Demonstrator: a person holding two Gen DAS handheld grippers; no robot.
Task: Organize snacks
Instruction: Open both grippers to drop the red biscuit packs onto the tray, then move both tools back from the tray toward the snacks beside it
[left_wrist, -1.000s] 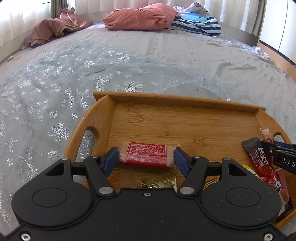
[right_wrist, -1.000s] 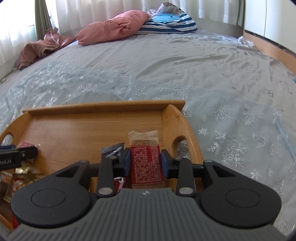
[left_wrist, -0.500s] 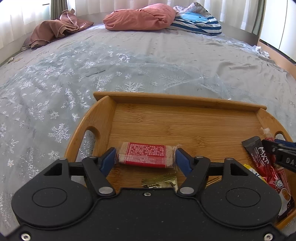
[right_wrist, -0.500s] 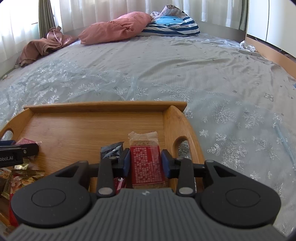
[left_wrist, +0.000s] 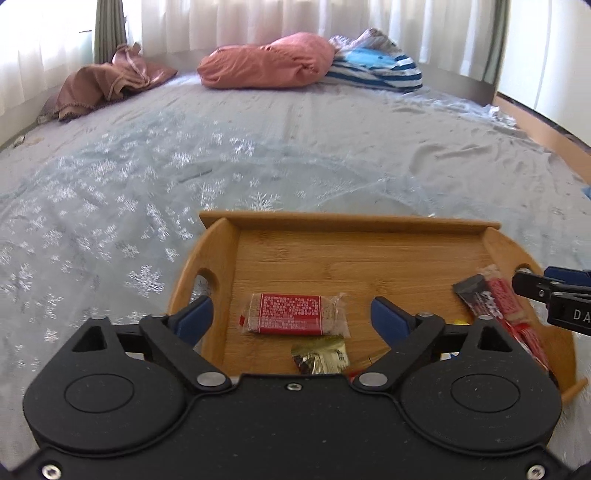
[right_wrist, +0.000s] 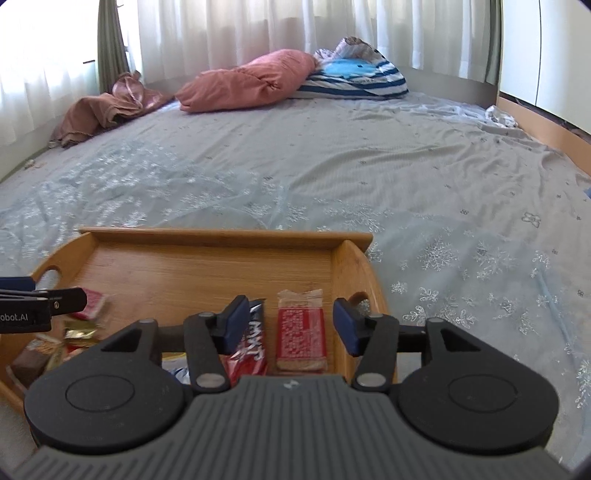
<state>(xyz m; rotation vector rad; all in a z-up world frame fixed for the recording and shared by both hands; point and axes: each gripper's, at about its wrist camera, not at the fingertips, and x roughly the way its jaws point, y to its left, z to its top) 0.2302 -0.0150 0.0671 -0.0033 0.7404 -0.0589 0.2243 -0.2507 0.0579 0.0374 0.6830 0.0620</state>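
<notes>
Both red-wrapped bars lie released in the wooden tray; the left gripper and right gripper jaws are opening, clear of them, with loose snacks left unsorted.

A wooden tray with cut-out handles sits on the bed. One red-labelled snack bar lies flat crosswise at its left end, a gold-wrapped candy just nearer. At the right end a second red-labelled bar lies lengthwise, beside a black-and-red sachet.
</notes>
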